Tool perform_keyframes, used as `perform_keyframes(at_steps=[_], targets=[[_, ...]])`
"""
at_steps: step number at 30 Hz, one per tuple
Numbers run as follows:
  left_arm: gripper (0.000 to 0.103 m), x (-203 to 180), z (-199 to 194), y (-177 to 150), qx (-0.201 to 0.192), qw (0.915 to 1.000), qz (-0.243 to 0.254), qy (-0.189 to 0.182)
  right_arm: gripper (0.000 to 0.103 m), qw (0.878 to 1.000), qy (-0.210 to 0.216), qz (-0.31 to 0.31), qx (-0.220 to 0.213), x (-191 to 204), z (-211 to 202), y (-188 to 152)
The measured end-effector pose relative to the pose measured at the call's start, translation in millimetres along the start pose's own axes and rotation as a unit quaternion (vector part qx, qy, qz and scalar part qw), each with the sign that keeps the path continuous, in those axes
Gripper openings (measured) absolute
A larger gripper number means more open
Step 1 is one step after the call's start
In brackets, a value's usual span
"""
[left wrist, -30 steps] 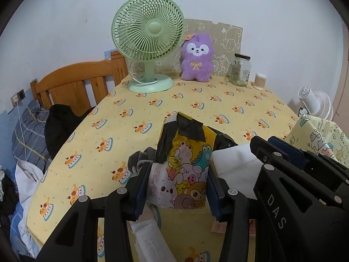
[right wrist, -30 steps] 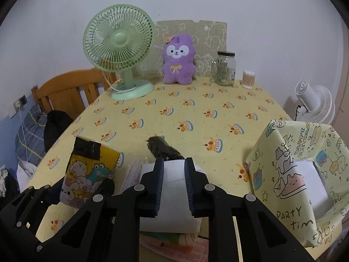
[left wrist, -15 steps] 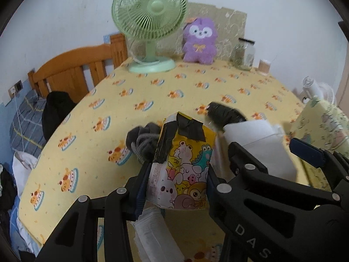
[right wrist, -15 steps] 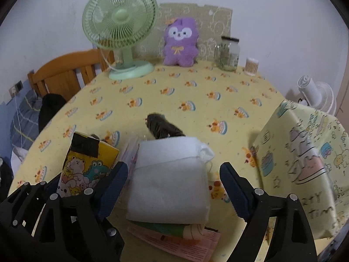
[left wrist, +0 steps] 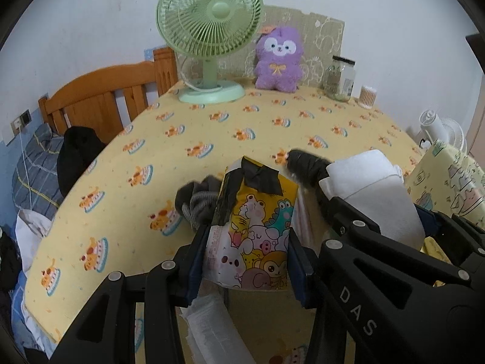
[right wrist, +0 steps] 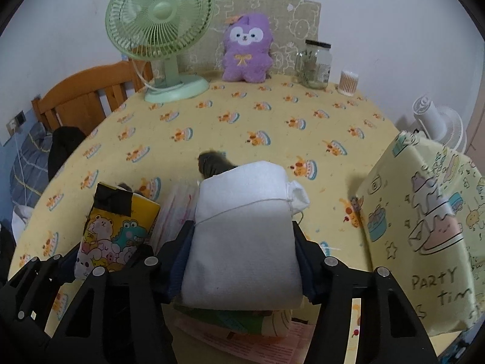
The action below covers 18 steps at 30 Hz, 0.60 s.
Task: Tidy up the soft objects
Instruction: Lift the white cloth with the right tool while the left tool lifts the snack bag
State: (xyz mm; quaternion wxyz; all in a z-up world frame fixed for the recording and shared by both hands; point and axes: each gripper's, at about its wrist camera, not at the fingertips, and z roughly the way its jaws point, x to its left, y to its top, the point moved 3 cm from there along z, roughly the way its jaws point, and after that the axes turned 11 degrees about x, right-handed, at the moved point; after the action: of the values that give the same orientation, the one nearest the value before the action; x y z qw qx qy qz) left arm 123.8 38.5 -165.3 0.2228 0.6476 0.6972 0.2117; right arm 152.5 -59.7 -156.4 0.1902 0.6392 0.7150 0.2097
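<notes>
Pouch (right wrist: 245, 242) lodged between the jaws of right tongs (right wrist: 242, 227), closing on it now, pads against both flanks. Resting on a flat stack of papers just under the tips, on the table (right wrist: 272, 115).

Left tongs (left wrist: 247, 235) at a middling gap, clamped on the pack (left wrist: 257, 212), held upright just left of the right tongs.

For a good grip, probably:
- Squeeze only until the fabric dents; harder and the filling may bulge out ahead of the tips.
- Keep the pads low on the flanks, behind the drawstring, so as not to snag the thread.
- Lift straight up, clear of the papers beneath, before swinging right toward the bag (right wrist: 424, 227) standing beside the tongs, if meant as the bin.
- Mind the dark sock (right wrist: 212, 162) just past the tips, touching the far end of the pouch; likely to drag along.
- Hold the left tongs steady meanwhile; close neighbours, easy to knock.

Look of the pouch: plain white cloth, plump, pillow-like, rounded at the far end, cinched by a thin white string slanting across the top, a small gathered ear poking out toward the right jaw. No print. Likely light and squashy, slow to slip.

Look of the pack: soft plastic, yellow, cartoon animals, black tape over the top.
</notes>
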Motion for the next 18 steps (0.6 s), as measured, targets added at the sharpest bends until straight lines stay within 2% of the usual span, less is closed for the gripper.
perform_keyframes(at_steps=[18], targets=[[0.049,0.7,-72.0,26.3,-0.067,0.9977,-0.009,-0.005,0.063,0.997,0.020,-0.014,-0.067,3.9,-76.7,25.2]])
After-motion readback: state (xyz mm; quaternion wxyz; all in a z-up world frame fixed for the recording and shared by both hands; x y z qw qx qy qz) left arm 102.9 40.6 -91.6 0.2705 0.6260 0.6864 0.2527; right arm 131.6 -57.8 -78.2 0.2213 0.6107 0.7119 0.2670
